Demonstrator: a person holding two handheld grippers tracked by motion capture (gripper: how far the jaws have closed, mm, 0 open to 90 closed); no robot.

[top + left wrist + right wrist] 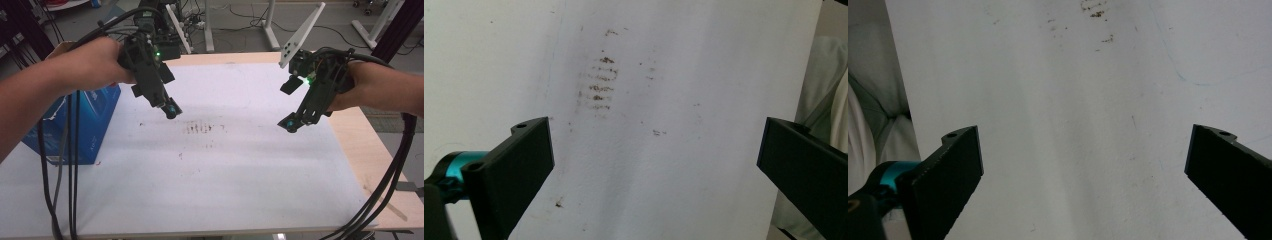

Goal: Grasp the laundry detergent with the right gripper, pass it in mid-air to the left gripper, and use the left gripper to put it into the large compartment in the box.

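step: both hovering, nothing picked | left hand-held gripper (170, 111): jaws spread, empty | right hand-held gripper (290, 125): jaws spread, empty | white sheet (240, 165) flat on bench (360, 135), brown stain (202, 128) between the 2 | blue box (92, 120) at left edge | next, I think: lower to sheet.

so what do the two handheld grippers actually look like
Both are black. The left gripper and right gripper each have two flat black jaws, a teal ring near the tip and a small green light on the body. Thick black cables trail from each. A grey three-cornered plate sits on the right one. The forearms are bare.
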